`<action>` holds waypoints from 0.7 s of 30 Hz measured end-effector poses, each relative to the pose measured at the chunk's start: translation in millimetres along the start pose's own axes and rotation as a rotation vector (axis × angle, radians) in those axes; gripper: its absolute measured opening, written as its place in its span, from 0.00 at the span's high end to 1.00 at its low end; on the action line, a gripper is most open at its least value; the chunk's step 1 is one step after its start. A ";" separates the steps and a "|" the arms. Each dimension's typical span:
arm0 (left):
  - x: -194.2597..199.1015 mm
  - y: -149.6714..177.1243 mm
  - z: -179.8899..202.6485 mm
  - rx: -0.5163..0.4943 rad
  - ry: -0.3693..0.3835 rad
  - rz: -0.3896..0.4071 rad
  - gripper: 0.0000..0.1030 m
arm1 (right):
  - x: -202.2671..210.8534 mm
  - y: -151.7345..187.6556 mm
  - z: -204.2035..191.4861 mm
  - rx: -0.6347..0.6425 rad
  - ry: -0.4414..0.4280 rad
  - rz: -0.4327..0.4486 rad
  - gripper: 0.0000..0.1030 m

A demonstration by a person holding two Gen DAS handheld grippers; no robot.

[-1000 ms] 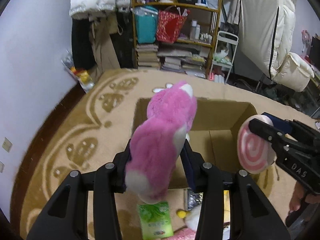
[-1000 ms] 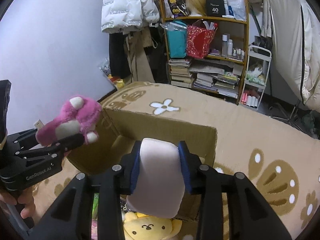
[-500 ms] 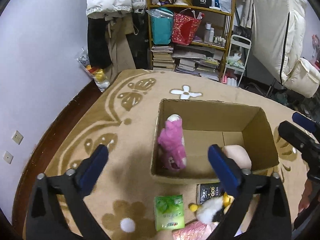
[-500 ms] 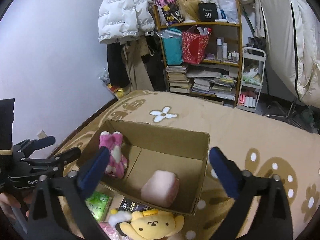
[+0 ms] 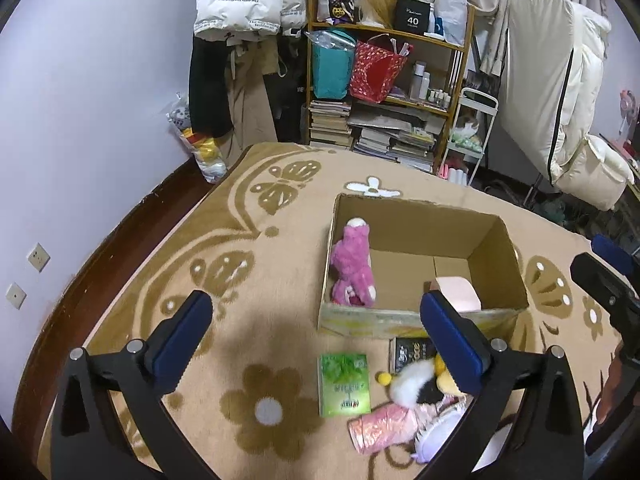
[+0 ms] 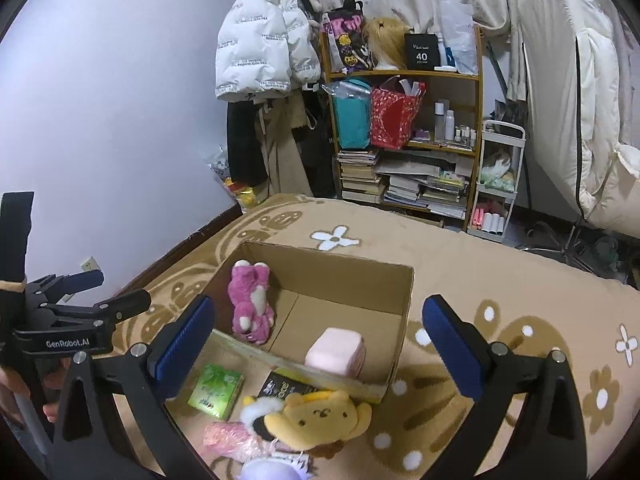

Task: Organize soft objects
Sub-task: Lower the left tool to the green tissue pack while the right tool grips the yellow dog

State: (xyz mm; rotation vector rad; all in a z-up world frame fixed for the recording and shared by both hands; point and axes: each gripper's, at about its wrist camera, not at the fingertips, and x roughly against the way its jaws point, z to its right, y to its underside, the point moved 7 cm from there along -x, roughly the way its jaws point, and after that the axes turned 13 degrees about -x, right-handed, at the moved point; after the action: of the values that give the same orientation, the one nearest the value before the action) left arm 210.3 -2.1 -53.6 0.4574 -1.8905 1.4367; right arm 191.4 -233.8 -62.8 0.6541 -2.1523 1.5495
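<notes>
Carpet point(image 5: 248, 240), tan with brown butterflies and flowers, covers the floor under you; a cluttered bookshelf point(image 6: 404, 136) and hanging coats stand against the far wall. Your left tongs point(image 5: 316, 344) and right tongs point(image 6: 318, 350) both gape wide, holding nothing. Ahead of them sits the cardboard box point(image 5: 424, 216): the pink plush point(image 5: 354, 268) lies along its left wall, the pale pink cushion point(image 6: 335, 351) near its front right corner. Below the tongs, outside the box, lie a green packet point(image 5: 344, 385) and a yellow plush point(image 6: 316, 420).
</notes>
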 end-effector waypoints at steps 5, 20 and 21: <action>7.8 13.0 2.9 -0.020 0.028 -0.030 0.00 | 13.9 19.0 -1.3 -0.013 -0.001 -0.011 0.00; -19.9 51.5 9.5 -0.010 0.056 -0.097 0.00 | 5.0 87.2 9.2 -0.052 0.020 -0.108 0.00; -22.8 53.4 9.6 -0.008 0.055 -0.105 0.00 | 2.2 92.1 11.0 -0.053 0.022 -0.118 0.00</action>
State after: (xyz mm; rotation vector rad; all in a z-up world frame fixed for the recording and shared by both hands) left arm 188.0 2.9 -107.9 0.5008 -1.8016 1.3589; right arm 134.9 -219.4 -135.0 0.7289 -2.0914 1.4272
